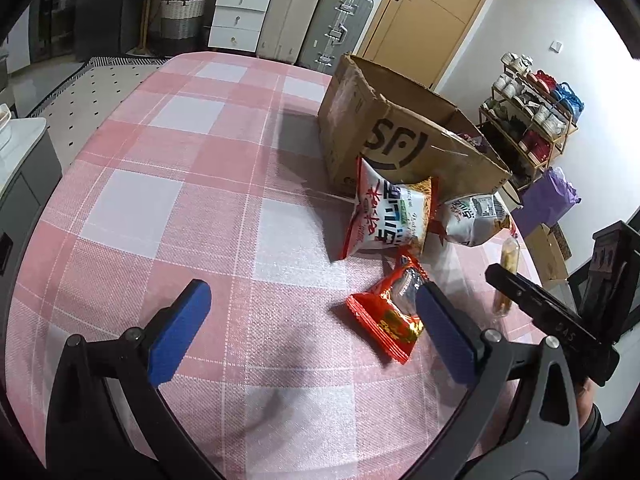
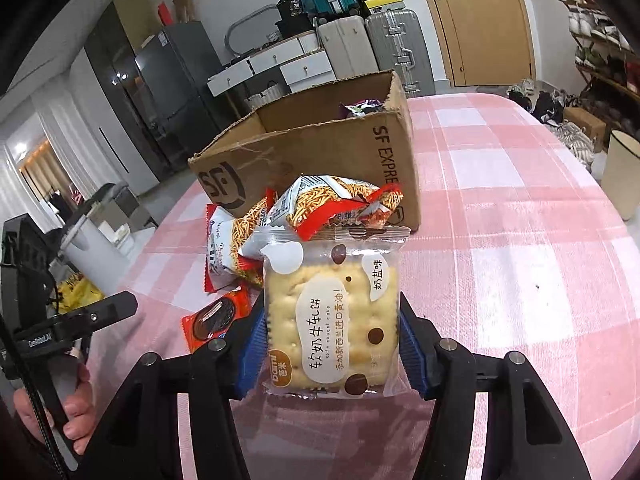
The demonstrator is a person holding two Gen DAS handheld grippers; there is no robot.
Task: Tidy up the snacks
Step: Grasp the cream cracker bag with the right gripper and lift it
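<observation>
The right gripper (image 2: pixel 332 344) has its jaws clenched on a clear cracker pack (image 2: pixel 332 316), one blue pad on each side edge of the wrapper. The pack is held off the pink-checked table (image 2: pixel 520 240), upright in the right wrist view, its printed face toward the camera, on the near side of the box (image 2: pixel 320 152).

The box is open-topped cardboard with a black logo on its near wall. A purple wrapper (image 2: pixel 362 106) shows inside it, near the far corner. Two noodle bags (image 2: pixel 340 200) lie just in front of the box's near wall: in the left wrist view one bag (image 1: pixel 386 216) leans up against that wall and the other (image 1: pixel 474 218) lies beside it, the two touching or nearly so. Nearer to the cameras than these bags lies a red packet (image 1: pixel 386 320), flat on the cloth and apart from the box.

The left gripper (image 1: pixel 310 332) hangs over the table with its jaws released and spread wide, grasping nothing. Its right pad (image 1: pixel 444 336) overlaps the edge of the red packet in the left wrist view; whether it touches the packet cannot be told. Its left pad (image 1: pixel 178 332) is over bare cloth, well away from the box.
</observation>
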